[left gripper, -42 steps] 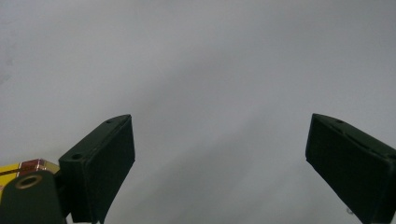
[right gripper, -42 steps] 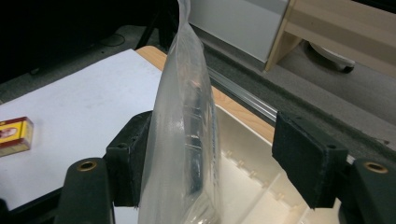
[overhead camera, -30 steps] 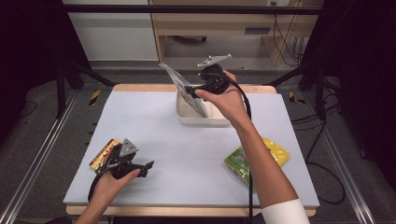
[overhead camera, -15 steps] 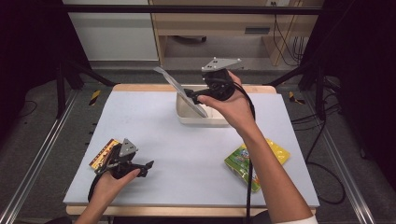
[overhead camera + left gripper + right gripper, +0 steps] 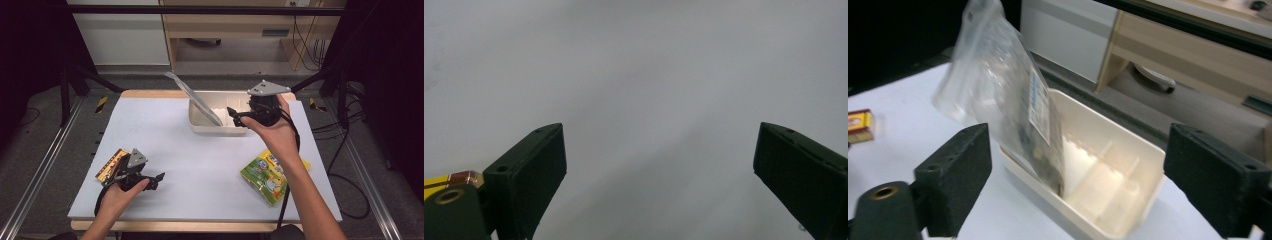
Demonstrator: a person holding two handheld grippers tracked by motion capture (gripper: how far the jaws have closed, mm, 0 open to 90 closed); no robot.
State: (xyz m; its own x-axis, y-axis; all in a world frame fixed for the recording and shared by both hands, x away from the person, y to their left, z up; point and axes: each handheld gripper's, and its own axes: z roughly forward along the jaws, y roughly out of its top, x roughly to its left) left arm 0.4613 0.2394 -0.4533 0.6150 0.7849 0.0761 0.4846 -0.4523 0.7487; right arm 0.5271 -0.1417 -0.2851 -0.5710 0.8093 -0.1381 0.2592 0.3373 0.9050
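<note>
Right gripper [image 5: 234, 117] (agape) beside one bag [image 5: 194, 98], one tray [image 5: 210, 126]

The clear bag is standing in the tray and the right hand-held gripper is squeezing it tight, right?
Not quite. The clear bag does stand tilted in the tray, but the right hand-held gripper is not squeezing it: its jaws are wide open and apart from the bag, as the right gripper view shows.

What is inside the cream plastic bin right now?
A clear plastic bag leans in the cream plastic bin's near end, sticking out above the rim. Dividers show beside it; the bag hides the floor beneath.
</note>
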